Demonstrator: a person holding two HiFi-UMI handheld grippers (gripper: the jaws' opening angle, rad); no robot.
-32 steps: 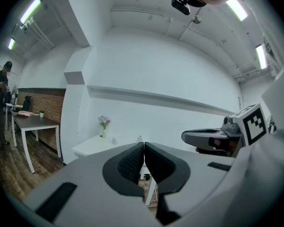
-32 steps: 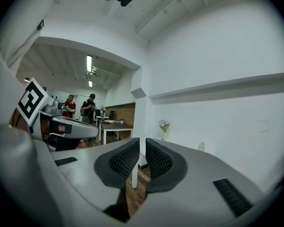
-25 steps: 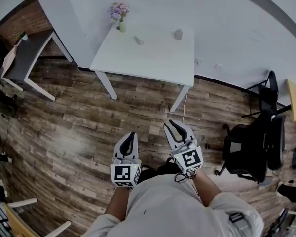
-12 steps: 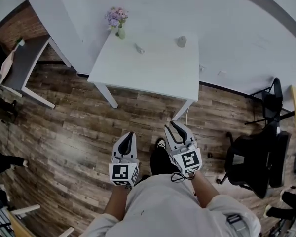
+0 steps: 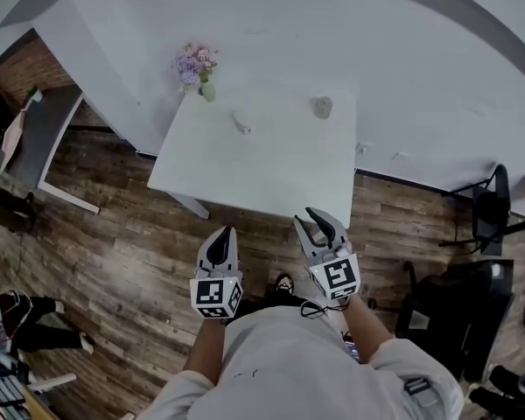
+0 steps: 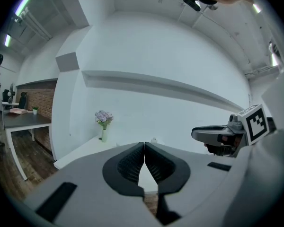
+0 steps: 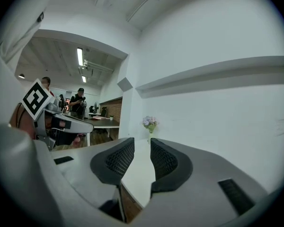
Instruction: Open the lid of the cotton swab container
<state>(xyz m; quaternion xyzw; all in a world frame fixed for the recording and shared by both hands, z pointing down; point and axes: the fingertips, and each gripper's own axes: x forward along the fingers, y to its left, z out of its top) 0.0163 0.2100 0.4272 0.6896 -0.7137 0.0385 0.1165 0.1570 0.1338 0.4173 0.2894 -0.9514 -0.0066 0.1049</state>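
Container [image 5: 322, 106] is placed on table [image 5: 271, 164], 12 o'clock from right gripper [image 5: 319, 226]. Judged light, rigid: body should be steadied, lid rim pinched. Left gripper [image 5: 220, 241] is closed, empty; right jaws, empty, have just been opening.

left gripper [image 5: 223, 234] closed, right gripper [image 5: 311, 221] opening, empty

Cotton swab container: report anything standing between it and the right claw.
Nothing visible. Only bare table lies between the right claw, which is empty and has just been opening, and the cotton swab container near the far edge. The flower vase and a small object sit off left.
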